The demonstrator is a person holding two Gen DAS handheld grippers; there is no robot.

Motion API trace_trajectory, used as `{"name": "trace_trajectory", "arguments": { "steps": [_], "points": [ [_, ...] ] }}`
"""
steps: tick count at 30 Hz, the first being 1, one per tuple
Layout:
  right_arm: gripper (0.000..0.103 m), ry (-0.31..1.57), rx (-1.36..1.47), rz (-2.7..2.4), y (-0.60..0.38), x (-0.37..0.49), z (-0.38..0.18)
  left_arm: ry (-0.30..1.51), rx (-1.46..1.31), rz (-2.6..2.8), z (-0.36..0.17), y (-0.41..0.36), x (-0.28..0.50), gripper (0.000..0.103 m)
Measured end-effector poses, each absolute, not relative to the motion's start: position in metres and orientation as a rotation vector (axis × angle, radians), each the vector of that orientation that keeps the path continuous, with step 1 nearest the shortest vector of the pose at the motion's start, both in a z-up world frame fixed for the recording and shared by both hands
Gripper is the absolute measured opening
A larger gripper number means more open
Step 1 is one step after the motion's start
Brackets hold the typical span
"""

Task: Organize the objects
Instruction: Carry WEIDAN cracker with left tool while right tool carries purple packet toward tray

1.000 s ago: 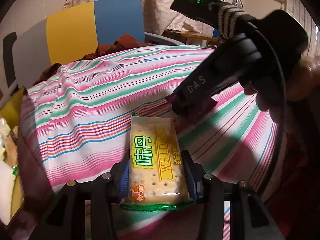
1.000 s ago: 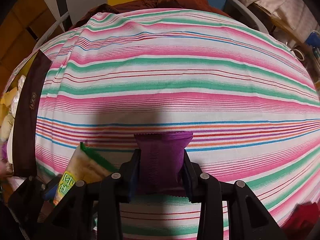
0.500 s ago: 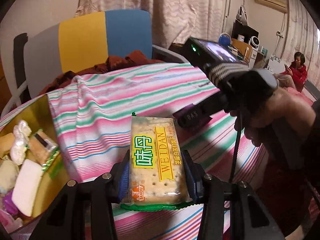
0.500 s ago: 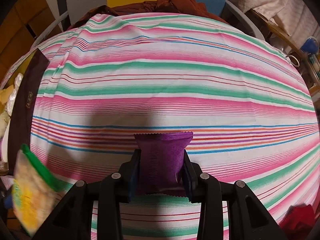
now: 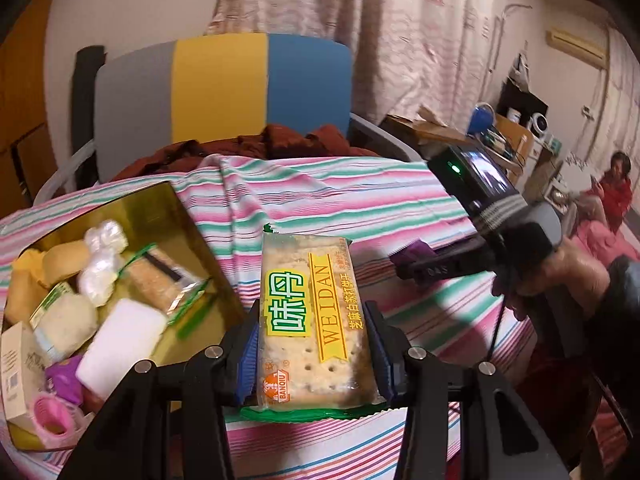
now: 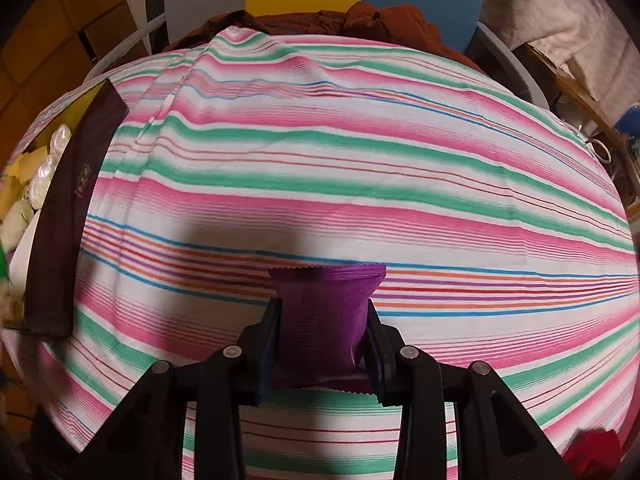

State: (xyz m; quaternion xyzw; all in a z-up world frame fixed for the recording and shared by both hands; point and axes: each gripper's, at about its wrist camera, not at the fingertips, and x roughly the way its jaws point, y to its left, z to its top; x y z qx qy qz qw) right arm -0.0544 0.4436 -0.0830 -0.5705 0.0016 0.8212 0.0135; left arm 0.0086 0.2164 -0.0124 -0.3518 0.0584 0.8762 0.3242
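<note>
Swung over to the left since a moment ago: left tool, now looking down at the gold box, with much more of the box showing than before. Clamped tight on the cracker pack, held by its two long sides, up in the air just beside the box's right wall. Right tool clamped on a purple packet, low over the striped cloth near the front edge of the tabletop, well apart from the box. Box at the left edge of the tabletop, open on top, already crowded with small snacks.

Probably time to put the crackers in the box. Slide a bit more to the left first, so the whole pack hangs over the inside and not over the wall. Look for a flat spot on top of the other snacks. Go down low before letting go, because crackers break easily. Keep the pack flat, not tipped. Open slowly, then lift straight up. Keep the right tool back until the left one is out of the way, so no bumping.
</note>
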Motion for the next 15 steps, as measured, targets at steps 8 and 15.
{"name": "trace_trajectory", "arguments": {
  "steps": [8,15],
  "points": [
    [0.038,-0.042,-1.833,2.568,0.414,-0.053,-0.078,0.027,-0.963,2.398,-0.006,0.156,-0.010,0.047],
    [0.038,-0.005,-1.773,2.713,0.381,-0.043,-0.049,-0.085,-0.990,2.537,-0.002,0.096,-0.027,0.047]
  ]
}}
